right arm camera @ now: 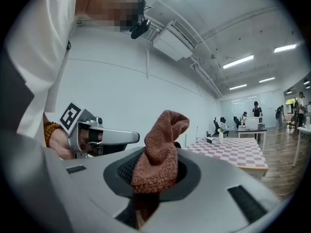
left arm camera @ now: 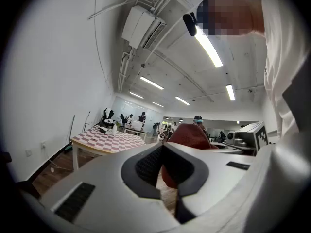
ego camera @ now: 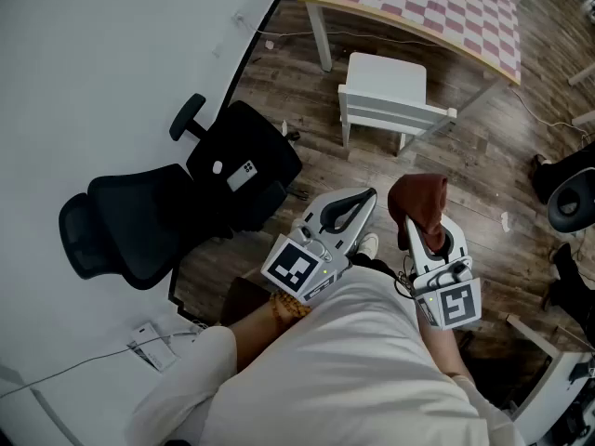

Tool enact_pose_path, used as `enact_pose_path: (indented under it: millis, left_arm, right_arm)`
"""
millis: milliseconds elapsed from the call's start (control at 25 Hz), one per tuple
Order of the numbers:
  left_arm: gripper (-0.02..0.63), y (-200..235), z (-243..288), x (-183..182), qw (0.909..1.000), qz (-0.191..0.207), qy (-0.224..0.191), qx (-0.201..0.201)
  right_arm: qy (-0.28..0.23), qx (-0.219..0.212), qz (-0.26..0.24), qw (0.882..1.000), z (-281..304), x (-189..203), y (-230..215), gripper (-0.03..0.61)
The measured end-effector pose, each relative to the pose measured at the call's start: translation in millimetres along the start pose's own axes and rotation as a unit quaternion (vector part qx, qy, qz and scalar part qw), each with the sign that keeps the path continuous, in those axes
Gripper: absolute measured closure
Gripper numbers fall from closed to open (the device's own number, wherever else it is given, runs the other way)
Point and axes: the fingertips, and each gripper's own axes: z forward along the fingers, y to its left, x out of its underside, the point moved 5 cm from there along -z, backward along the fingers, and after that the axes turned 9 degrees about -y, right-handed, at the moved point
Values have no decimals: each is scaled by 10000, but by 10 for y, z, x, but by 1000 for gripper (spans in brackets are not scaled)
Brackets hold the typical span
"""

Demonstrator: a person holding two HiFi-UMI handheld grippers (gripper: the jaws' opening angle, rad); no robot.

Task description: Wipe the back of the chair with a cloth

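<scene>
A black office chair (ego camera: pixel 223 179) stands by the white wall at the left of the head view, its backrest (ego camera: pixel 135 216) and headrest (ego camera: pixel 79 240) leaning toward the wall. My right gripper (ego camera: pixel 420 223) is shut on a rust-brown cloth (ego camera: pixel 418 198), which bunches up above the jaws. The right gripper view shows the same cloth (right arm camera: pixel 163 144) pinched between the jaws and standing up out of them. My left gripper (ego camera: pixel 351 206) is shut with nothing in it, just right of the chair's seat. Both grippers are held close to the person's body, apart from the chair.
A small white chair (ego camera: pixel 386 91) stands ahead, with a table (ego camera: pixel 423 7) covered in pink-checked cloth behind it. Black equipment (ego camera: pixel 569 198) sits at the right edge and a white frame (ego camera: pixel 548 365) at the lower right. A power strip (ego camera: pixel 153 347) with cables lies by the wall.
</scene>
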Motion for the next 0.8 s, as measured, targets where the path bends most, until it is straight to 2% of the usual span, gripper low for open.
enact_pose_path:
  millis: [120, 360, 800]
  left_arm:
    - [603, -87, 81, 54, 9997, -142, 214, -37]
    - [602, -292, 318, 124, 10000, 57, -37, -27]
    - [603, -633, 699, 338, 9999, 69, 44, -73]
  right_arm:
    - [-26, -24, 0, 10000, -61, -2, -89, 497]
    - [-78, -59, 24, 9999, -273, 5, -314, 497]
    - [-97, -111, 94, 9998, -601, 87, -717, 494]
